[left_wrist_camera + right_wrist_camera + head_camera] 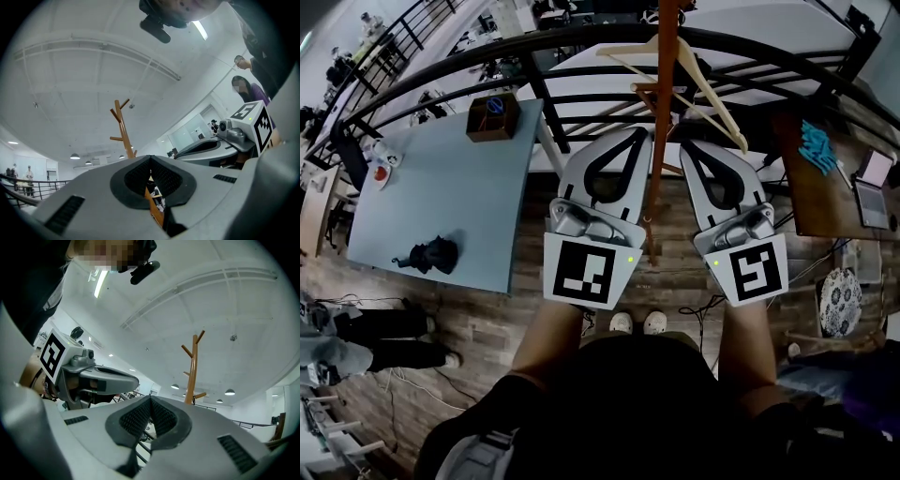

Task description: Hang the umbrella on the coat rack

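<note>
A small black folded umbrella [431,254] lies on the light blue table [469,187] at the left, far from both grippers. The wooden coat rack's pole [661,122] rises between the two grippers. It also shows in the left gripper view as a branched post [123,131], and in the right gripper view [193,366]. My left gripper [639,133] [150,160] is just left of the pole, its jaws shut with nothing between them. The right gripper [686,145] [151,399] is just right of the pole, also shut and holding nothing.
A wooden clothes hanger [694,75] hangs on the rack above the right gripper. A brown box [493,116] stands at the table's far corner. A black railing [581,56] curves behind the rack. At the right is a desk with a laptop [874,192]. Someone's legs [384,339] show at the left.
</note>
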`<move>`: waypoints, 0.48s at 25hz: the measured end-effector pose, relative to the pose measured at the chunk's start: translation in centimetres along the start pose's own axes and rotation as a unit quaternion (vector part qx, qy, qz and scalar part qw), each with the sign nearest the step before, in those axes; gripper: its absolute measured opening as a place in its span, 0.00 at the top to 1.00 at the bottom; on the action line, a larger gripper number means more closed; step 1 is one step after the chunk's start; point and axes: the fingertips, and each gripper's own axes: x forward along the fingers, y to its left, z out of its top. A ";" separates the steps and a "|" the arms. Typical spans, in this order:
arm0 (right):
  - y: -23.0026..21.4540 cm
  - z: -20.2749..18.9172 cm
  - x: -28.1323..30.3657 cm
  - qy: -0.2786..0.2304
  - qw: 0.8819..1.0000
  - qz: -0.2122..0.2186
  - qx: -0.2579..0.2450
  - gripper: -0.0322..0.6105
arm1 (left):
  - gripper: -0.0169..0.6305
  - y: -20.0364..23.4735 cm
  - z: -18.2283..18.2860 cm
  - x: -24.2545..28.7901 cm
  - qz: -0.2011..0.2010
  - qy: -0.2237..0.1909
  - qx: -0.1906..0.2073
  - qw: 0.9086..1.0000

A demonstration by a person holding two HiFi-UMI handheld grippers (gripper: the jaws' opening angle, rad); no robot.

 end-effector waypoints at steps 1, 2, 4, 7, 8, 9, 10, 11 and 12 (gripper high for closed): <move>0.0 0.0 -0.1 0.001 1.000 0.000 -0.001 0.90 | 0.96 -0.1 0.0 0.0 -0.001 0.001 0.000 1.000; 0.0 0.1 -0.1 0.002 1.000 0.000 -0.002 0.90 | 0.96 -0.2 0.1 0.0 -0.001 0.001 -0.001 1.000; 0.0 0.1 -0.2 0.003 1.000 0.000 -0.004 0.90 | 0.96 -0.4 0.3 0.0 -0.002 -0.001 0.001 1.000; -0.1 0.3 -0.3 0.001 1.000 0.002 -0.005 0.90 | 0.96 -0.5 0.5 0.1 -0.003 -0.003 0.001 1.000; -0.1 0.3 -0.3 0.000 1.000 0.002 -0.005 0.90 | 0.96 -0.6 0.5 0.1 -0.003 -0.003 0.000 1.000; 0.0 0.3 -0.4 -0.001 1.000 0.003 -0.005 0.90 | 0.96 -0.7 0.5 0.1 -0.003 -0.003 0.000 1.000; 0.0 0.4 -0.4 -0.001 1.000 0.003 -0.005 0.90 | 0.96 -0.7 0.5 0.1 -0.003 -0.003 0.001 1.000; 0.0 0.4 -0.5 -0.002 1.000 0.004 -0.006 0.90 | 0.96 -0.8 0.5 0.1 -0.004 -0.003 0.001 1.000; -0.1 0.3 -0.5 -0.002 1.000 0.004 -0.007 0.90 | 0.96 -0.9 0.5 0.1 -0.004 -0.002 0.002 1.000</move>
